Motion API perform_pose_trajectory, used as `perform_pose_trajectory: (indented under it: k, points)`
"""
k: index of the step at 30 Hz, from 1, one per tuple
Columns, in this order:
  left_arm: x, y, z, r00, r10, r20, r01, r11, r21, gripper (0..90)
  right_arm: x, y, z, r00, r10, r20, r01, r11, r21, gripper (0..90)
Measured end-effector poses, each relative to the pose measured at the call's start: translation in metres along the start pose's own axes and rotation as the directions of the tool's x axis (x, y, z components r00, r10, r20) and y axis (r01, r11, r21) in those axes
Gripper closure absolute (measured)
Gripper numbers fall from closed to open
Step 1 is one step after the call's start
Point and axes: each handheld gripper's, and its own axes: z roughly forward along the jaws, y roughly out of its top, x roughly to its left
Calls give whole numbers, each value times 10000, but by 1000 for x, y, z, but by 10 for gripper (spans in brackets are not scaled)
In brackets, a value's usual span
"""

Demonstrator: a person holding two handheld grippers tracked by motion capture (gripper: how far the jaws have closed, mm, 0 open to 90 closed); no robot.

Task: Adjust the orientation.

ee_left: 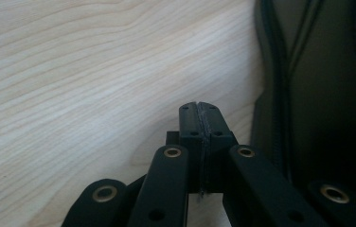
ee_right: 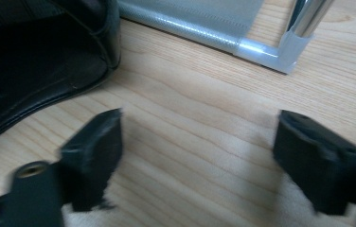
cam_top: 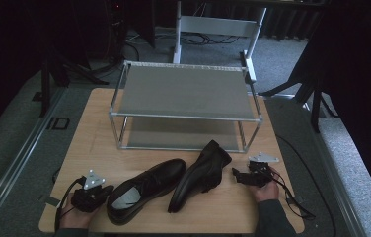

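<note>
Left gripper (ee_left: 200,111) jaws closed | black shoes (cam_top: 146,190) | no writing legible

A dim recording studio or lab: a wooden table (cam_top: 99,118) stands on grey carpet (cam_top: 11,143), with black curtains (cam_top: 361,74), stand legs (cam_top: 50,74) and cables (cam_top: 208,37) beyond the table.

Two black leather dress shoes: left shoe (cam_top: 144,190) upright, right shoe (cam_top: 201,174) tipped on its side
</note>
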Motion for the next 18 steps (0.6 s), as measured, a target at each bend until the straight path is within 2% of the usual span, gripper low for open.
perform_pose_trajectory:
  k: [1,4,5,7,11,14,18]
  points:
    - [-1,0,0,10000,-17,20,17,10000,-14,896,0,1,-2,10000,-14,-15,14,10000,22,376]
    - [-3,-1,1,9997,82,213,-83,10000,51,896,3,5,-7,9992,-68,-386,58,9996,-268,411]
    - [-4,-1,1,9995,147,272,-148,9999,54,896,3,5,-7,9992,-68,-386,58,9996,-268,411]
    - [-5,-2,1,9991,144,397,-144,9999,18,896,8,11,-11,9978,-336,-580,301,9978,-599,392]
    - [-6,-3,0,9982,182,577,-184,9998,37,898,13,18,-12,9960,-670,-594,622,9949,-796,384]
    - [-7,-5,0,9967,148,796,-155,9998,82,900,17,28,-8,9903,-1128,-810,1070,9916,-722,357]
    - [-11,-6,-1,9955,265,910,-274,9996,89,900,17,33,1,9867,-1301,-972,1249,9905,-582,315]
